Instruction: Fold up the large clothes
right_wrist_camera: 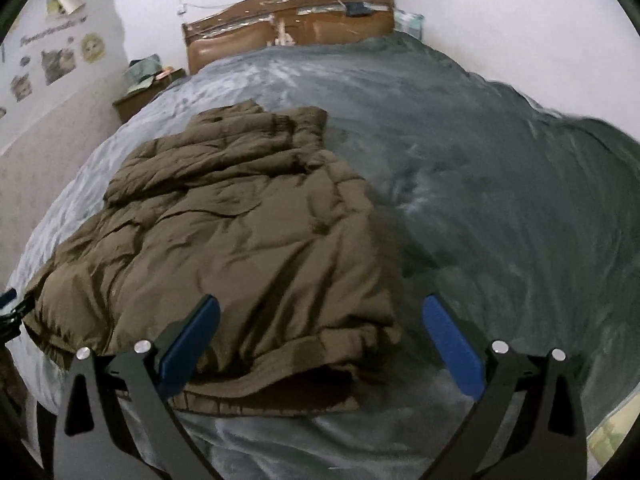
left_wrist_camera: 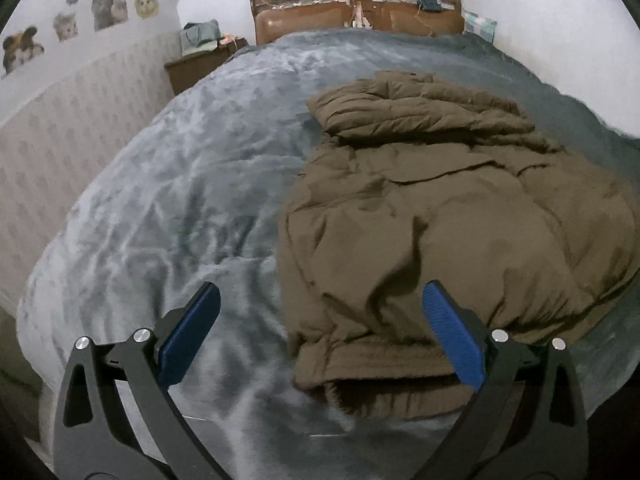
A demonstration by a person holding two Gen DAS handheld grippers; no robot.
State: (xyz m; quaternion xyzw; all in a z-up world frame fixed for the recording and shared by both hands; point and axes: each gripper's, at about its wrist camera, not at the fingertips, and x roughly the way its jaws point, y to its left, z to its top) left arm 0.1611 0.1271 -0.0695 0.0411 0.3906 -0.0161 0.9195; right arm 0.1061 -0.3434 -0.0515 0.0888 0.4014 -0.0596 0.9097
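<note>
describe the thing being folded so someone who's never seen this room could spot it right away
Start at the big bed with the brown wooden headboard and the grey-blue blanket. On the blanket, toward the foot end, lies a puffy olive-brown quilted jacket, partly folded. It is the only brown, padded thing on the bedding.

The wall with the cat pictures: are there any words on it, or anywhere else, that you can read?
Dark line of lettering above the cat and dog stickers on the white wall: too blurred to read.
Same lettering in the right wrist view: also too blurred.
Puffy olive-brown quilted jacket: no label or writing shows.
Worn brown wooden headboard: no readable text.
</note>
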